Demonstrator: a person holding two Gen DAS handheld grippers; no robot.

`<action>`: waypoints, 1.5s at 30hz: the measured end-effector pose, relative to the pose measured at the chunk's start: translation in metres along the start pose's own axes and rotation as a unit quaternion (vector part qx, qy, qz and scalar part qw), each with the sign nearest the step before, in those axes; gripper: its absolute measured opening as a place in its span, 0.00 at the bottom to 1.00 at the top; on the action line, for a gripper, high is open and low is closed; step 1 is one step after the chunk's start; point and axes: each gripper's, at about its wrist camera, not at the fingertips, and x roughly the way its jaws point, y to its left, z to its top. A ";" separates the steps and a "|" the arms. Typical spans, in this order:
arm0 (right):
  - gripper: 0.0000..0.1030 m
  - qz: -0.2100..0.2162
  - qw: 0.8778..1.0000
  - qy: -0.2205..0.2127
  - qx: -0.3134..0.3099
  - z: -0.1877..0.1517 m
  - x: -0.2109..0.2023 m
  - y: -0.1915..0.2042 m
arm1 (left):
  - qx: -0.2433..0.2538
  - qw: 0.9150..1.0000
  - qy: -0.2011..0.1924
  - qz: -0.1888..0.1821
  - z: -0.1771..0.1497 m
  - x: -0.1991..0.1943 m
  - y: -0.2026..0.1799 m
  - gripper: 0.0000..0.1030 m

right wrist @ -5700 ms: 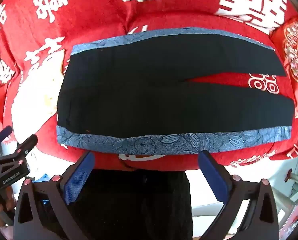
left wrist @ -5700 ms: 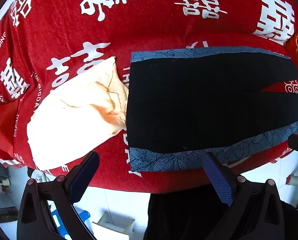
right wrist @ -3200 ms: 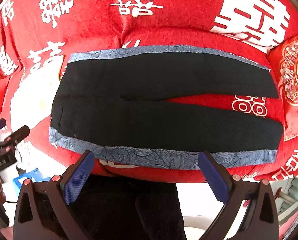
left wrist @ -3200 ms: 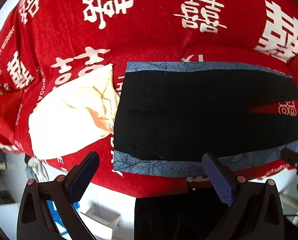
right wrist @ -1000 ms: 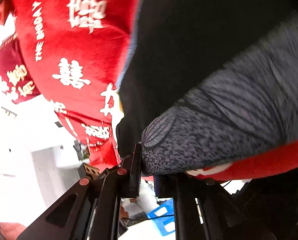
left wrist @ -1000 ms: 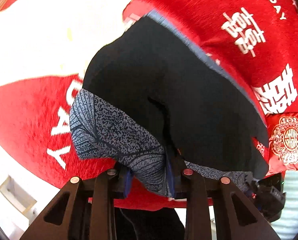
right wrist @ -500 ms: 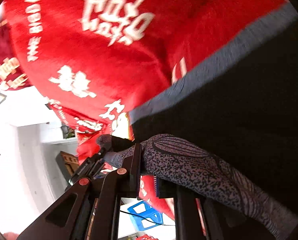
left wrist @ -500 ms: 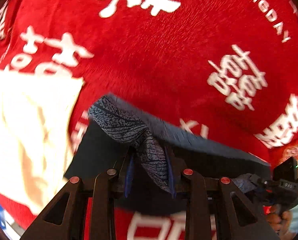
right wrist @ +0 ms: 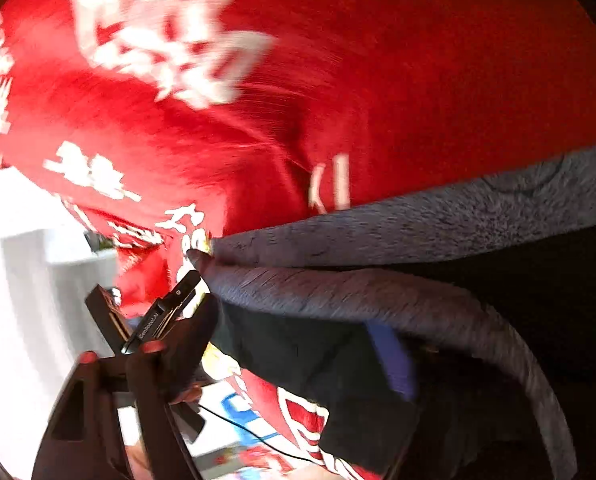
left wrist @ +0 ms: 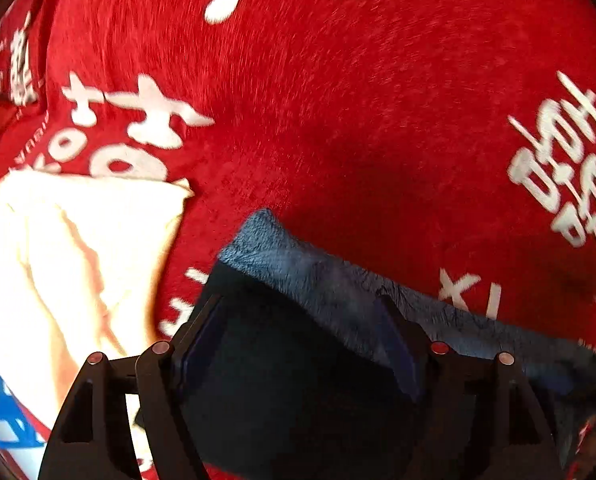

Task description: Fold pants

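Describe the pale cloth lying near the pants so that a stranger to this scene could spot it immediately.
Start from the big red blanket printed with white characters that covers the whole surface. The black pants with a grey-blue patterned side band lie on it, and the cream cloth sits just beyond their end, on the left of the left wrist view. It is the only pale, plain, crumpled piece there.

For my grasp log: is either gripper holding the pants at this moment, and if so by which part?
Nothing is held. Both the left gripper and right gripper have jaws opening, pads clear of the pants, which lie folded with the patterned blue edge released.
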 end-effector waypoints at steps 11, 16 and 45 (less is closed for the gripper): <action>0.52 -0.235 0.944 0.009 -0.233 -0.025 0.033 0.040 | 0.085 0.994 0.031 0.057 -0.025 0.056 -0.073 0.76; 0.39 -0.194 0.964 -0.008 -0.183 -0.004 0.013 0.019 | 0.074 0.994 0.041 0.065 -0.013 0.062 -0.080 0.80; 0.70 -0.286 0.931 -0.186 0.127 -0.315 -0.211 -0.145 | 0.287 0.938 0.114 -0.157 -0.210 -0.074 -0.231 0.80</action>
